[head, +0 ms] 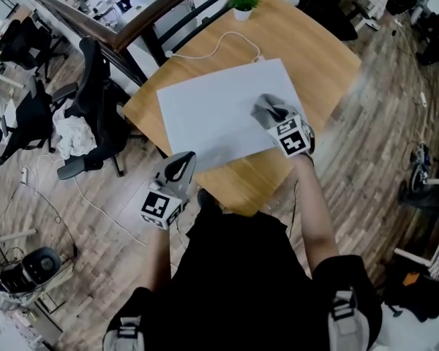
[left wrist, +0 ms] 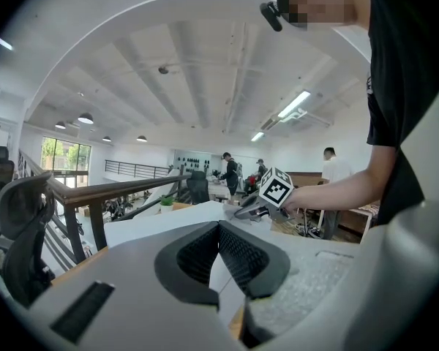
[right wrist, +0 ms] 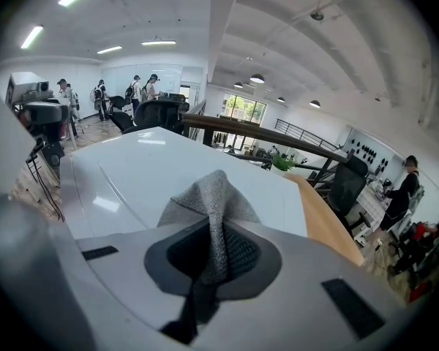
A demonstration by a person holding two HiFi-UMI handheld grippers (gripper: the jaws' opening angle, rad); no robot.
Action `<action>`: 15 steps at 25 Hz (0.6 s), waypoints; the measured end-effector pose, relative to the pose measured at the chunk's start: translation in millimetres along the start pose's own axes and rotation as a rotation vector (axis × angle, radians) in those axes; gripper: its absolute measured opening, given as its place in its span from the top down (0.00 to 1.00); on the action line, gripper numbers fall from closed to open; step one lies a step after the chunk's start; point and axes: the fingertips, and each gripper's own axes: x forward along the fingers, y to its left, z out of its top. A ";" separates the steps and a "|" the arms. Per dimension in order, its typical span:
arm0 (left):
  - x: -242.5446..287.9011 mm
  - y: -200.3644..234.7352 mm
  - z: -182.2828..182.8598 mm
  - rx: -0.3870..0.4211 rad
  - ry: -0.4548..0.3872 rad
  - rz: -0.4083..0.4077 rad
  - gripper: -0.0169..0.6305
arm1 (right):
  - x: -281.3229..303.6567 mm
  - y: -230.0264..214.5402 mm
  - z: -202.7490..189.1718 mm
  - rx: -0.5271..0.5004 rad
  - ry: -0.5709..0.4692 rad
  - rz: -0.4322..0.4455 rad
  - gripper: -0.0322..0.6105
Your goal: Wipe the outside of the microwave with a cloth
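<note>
My right tool point(head: 272, 117) is clamped on the cloth point(head: 265, 108), a grey knitted rag whose fold stands up in a peak between the jaws in the right gripper view point(right wrist: 207, 199), the rest of it draping down onto the microwave point(head: 205, 115). The cloth sits on the top panel of the microwave, toward its right side. That panel is plain white, flat and slightly glossy, with ceiling light reflecting off it. My left tool point(head: 180, 167) hangs near the front left corner of the microwave with its jaws brought together at the tips and nothing between them. The microwave stands on a light wooden surface point(head: 307, 50), which also carries a small potted plant point(head: 243, 4) at its far edge and a white cable point(head: 219, 46) curling behind the microwave. To the left a dark railing point(head: 132, 28) runs past a black office chair point(head: 95, 101), and the floor point(head: 380, 159) is wood plank. The gripper views show an open office with several people standing in the distance.
</note>
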 end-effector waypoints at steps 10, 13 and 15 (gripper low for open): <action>5.1 -9.4 3.9 0.009 -0.009 0.045 0.97 | -3.8 -30.7 -14.4 0.024 -0.009 0.000 0.93; 2.7 -10.1 2.1 0.010 0.005 0.064 0.97 | -6.5 -38.1 -15.5 0.019 -0.025 -0.012 0.93; 3.6 -10.3 5.7 0.015 -0.013 0.072 0.97 | -8.0 -44.1 -18.8 0.017 -0.025 -0.019 0.93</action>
